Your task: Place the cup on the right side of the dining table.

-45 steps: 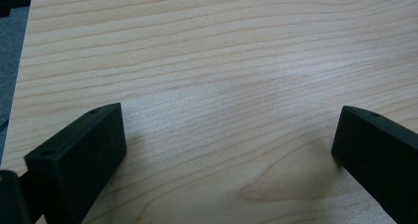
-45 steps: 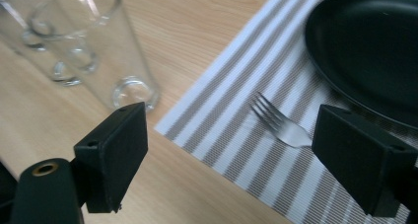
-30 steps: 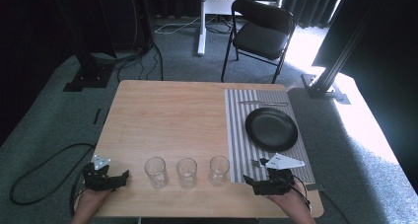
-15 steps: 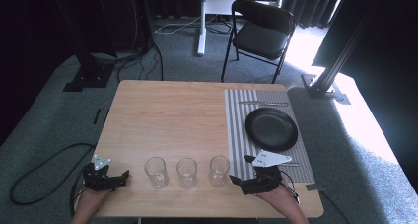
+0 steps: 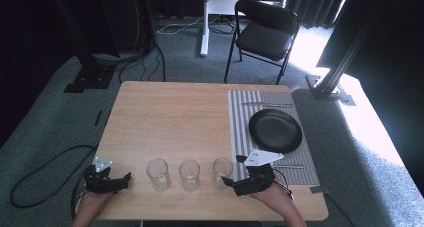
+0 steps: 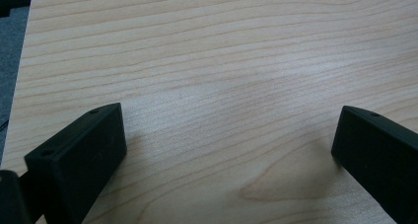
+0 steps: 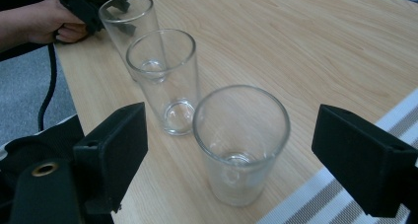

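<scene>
The right gripper (image 5: 231, 182) has its fingers spread wide, just beside the nearest glass (image 7: 240, 144) at the table's (image 5: 170, 122) six o'clock edge. Closing off-centre could tip it into the middle glass (image 7: 165, 81) and the far glass (image 7: 129, 24) beyond. All three are empty, as is the black plate (image 5: 275, 131) at three o'clock. The left gripper (image 5: 123, 179) rests on bare wood, fingers apart.

High view overhead, claw views near table (image 5: 170, 117)

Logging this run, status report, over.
Both grippers open: left gripper idle over bare table, right gripper lined up on nearest glass. Nothing blocking.
</scene>
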Tool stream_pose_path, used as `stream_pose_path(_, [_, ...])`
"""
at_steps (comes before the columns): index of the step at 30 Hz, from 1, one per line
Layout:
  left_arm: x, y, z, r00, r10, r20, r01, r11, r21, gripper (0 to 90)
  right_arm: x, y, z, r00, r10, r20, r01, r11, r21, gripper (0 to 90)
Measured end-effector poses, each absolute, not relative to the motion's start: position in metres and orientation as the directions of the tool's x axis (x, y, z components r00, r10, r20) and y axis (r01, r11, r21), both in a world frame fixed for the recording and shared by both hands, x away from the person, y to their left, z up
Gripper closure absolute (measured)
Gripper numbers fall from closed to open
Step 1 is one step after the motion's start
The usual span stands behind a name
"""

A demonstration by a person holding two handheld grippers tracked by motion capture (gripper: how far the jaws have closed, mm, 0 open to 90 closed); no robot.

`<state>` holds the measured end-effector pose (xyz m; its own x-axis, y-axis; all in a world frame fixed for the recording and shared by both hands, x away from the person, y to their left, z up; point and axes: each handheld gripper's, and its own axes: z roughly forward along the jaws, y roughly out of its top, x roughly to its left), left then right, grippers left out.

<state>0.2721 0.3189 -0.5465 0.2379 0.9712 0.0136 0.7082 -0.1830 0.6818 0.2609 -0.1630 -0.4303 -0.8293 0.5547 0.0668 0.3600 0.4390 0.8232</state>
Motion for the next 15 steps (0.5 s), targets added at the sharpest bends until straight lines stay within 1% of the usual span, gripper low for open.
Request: stream_pose_path(15, [0.272, 0.319, -0.547, 0.238, 0.971, 0.014, 0.707, -0.183, 0.683, 0.4, 0.269, -0.126, -0.426, -0.877, 0.478, 0.054, 0.318, 0.491, 0.811, 13.4])
